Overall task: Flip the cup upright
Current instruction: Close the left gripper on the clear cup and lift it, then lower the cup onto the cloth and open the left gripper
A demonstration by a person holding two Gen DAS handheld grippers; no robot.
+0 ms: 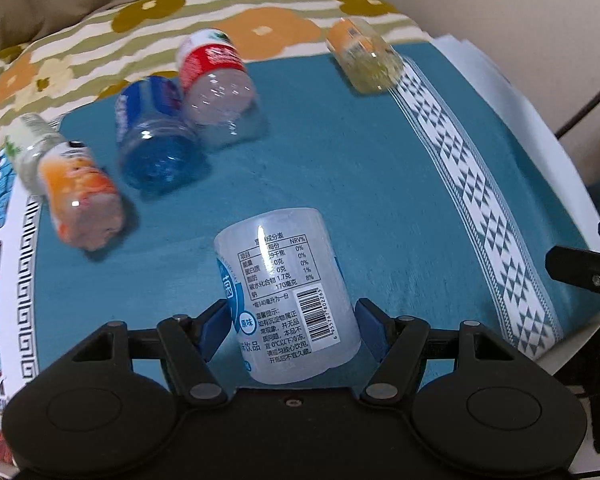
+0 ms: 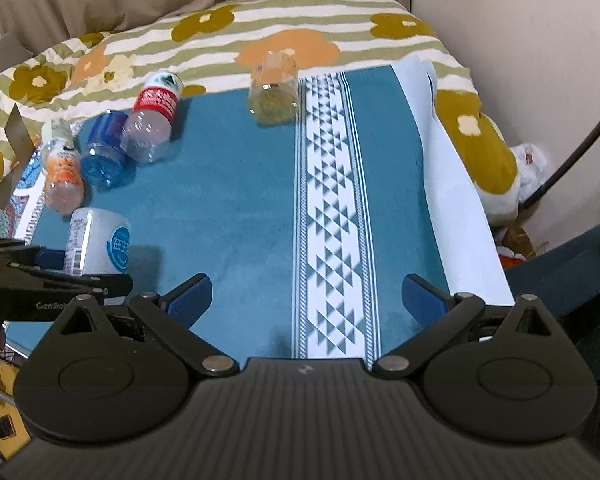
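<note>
A white translucent bottle with a printed label (image 1: 288, 300) sits between the blue pads of my left gripper (image 1: 290, 330). The left pad touches it and a small gap shows at the right pad. It leans a little to the left on the teal cloth (image 1: 340, 168). The same bottle shows at the left of the right wrist view (image 2: 98, 246), with the left gripper's black frame beside it. My right gripper (image 2: 306, 300) is open wide and empty, low over the cloth near the white patterned band (image 2: 332, 208).
Several other bottles lie on their sides: an orange-labelled one (image 1: 80, 196), a blue one (image 1: 152, 136) and a red-labelled one (image 1: 216, 88) at the left, and a yellowish one (image 1: 364, 60) at the far edge. A flowered bedspread (image 2: 260, 28) lies behind the cloth.
</note>
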